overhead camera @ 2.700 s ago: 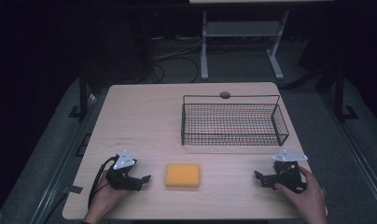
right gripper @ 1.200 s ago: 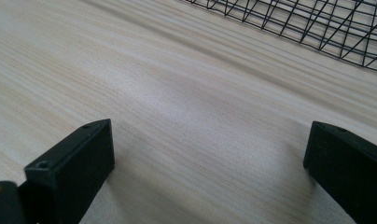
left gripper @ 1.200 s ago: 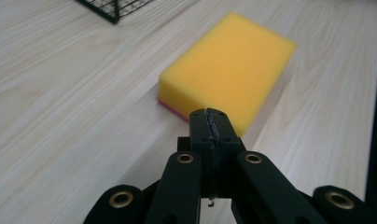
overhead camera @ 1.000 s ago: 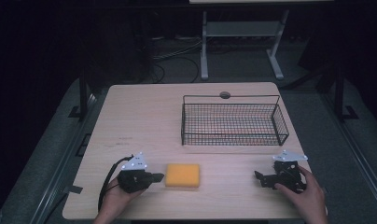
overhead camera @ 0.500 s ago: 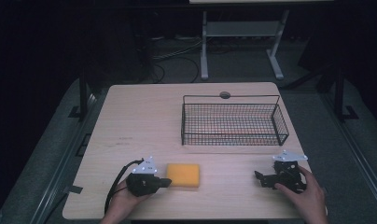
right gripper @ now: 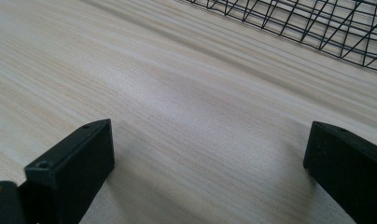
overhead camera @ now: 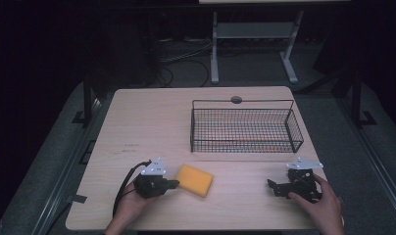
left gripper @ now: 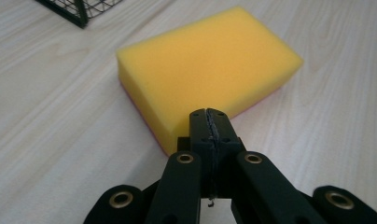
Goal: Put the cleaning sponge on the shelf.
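Note:
A yellow sponge (overhead camera: 193,179) with a pink underside lies skewed on the wooden table (overhead camera: 147,127), near the front edge. My left gripper (overhead camera: 175,184) rests on the table just left of it, held by a hand. In the left gripper view the jaws are pressed together with nothing between them. The left gripper (left gripper: 210,114) has its tip against the near side of the sponge (left gripper: 210,65). My right gripper (overhead camera: 270,186) sits at the front right in the other hand. In the right gripper view my right gripper (right gripper: 207,135) stands open over bare wood.
A black wire basket (overhead camera: 245,132) stands on the right half of the table, behind both grippers; its mesh shows as the basket (right gripper: 317,23) and its corner as the basket (left gripper: 79,9). A round grommet (overhead camera: 236,100) sits at the far edge. Dark floor, cables and a stand lie beyond.
My left gripper has slid right up to the sponge, and the sponge has turned askew. The right gripper has not moved.

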